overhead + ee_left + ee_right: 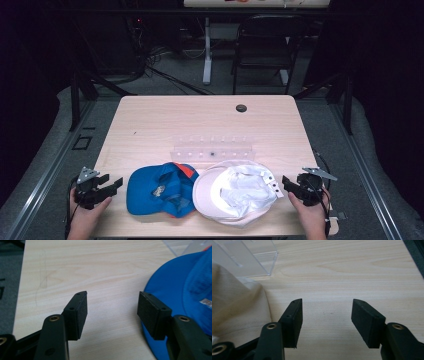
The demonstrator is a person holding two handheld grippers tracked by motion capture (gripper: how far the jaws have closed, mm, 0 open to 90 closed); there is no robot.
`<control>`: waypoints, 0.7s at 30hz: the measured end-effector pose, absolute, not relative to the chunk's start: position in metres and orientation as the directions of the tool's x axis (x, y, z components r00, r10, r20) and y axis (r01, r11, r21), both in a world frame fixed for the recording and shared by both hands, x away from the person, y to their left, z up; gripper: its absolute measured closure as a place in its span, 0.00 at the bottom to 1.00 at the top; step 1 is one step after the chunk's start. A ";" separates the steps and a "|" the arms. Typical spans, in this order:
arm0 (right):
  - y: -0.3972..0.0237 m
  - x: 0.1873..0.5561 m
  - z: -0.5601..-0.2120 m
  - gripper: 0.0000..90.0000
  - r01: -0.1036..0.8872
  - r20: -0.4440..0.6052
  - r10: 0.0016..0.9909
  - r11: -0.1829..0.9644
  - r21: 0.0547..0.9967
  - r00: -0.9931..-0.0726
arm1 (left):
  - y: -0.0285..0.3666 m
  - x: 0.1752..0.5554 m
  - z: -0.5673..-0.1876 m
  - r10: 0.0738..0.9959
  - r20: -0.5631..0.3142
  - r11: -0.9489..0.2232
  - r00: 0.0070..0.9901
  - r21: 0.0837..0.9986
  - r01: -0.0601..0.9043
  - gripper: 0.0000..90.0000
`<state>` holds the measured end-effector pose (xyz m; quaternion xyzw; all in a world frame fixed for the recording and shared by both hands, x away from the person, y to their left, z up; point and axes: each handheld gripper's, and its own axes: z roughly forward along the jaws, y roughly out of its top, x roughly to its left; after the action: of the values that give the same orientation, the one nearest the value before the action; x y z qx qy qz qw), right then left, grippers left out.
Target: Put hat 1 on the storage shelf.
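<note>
blue cap (pixel 150 192) with orange, white cap (pixel 235 192)

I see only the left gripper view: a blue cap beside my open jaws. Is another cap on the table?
Observer: Yes, a white cap lies beside the blue cap, touching it.
Operator: Where is the other hand-held gripper?
Observer: The right hand-held gripper is open, just right of the white cap.
Operator: Anything behind the caps?
Observer: A clear plastic rack lies farther back on the table.
</note>
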<state>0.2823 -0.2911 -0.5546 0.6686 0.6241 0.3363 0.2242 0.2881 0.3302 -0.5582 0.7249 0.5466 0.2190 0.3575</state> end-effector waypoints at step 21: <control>-0.280 0.262 -0.525 0.62 0.684 0.234 0.970 -0.130 0.718 -0.062 | 0.323 0.280 -0.539 0.935 -0.086 -0.137 0.345 0.808 0.573 0.53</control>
<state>0.2618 -0.2799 -0.5246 0.6565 0.6298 0.3662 0.1956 0.2796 0.3226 -0.5386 0.7185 0.5245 0.2289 0.3953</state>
